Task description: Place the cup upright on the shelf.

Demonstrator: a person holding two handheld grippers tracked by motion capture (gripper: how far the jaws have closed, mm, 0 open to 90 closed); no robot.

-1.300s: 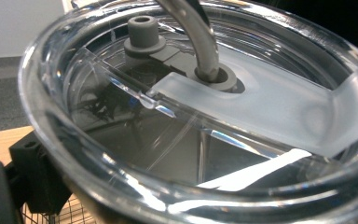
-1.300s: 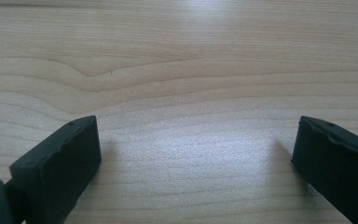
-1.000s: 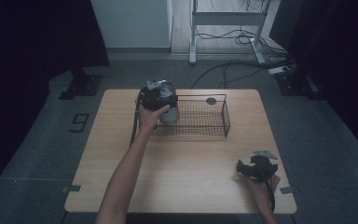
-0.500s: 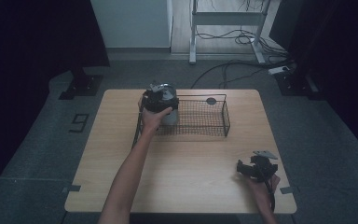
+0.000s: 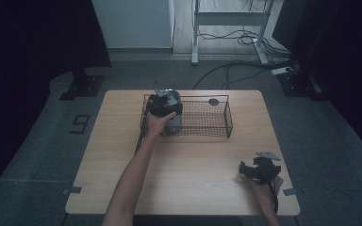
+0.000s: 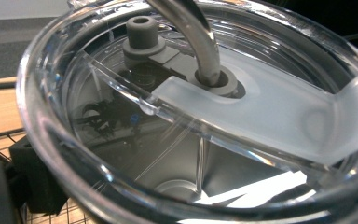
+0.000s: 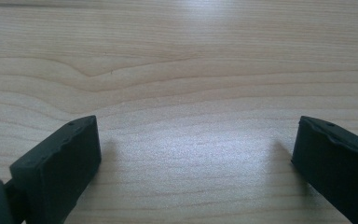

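The left gripper (image 5: 162,104) is clamping a steel tumbler (image 5: 170,117) that is standing at the left end of the wire basket (image 5: 202,120). In the left gripper view the tumbler's clear lid (image 6: 270,107) is sitting right against the camera, with a metal straw (image 6: 191,32) passing through its grey seal, and one black jaw is showing beside the rim at the lower left, over the basket mesh. The left hand (image 5: 158,123) is wrapping the gripper from the near side of the basket, the forearm stretching straight back toward the table's near edge.

The right gripper (image 5: 259,169) is resting well apart from the basket, near the table's near right corner. Its jaws are standing wide apart over bare wood with nothing between them.

The wooden table (image 5: 122,141) is carrying the basket along its far half. Beyond the basket, grey carpet, a white metal frame and loose cables are lying on the floor.
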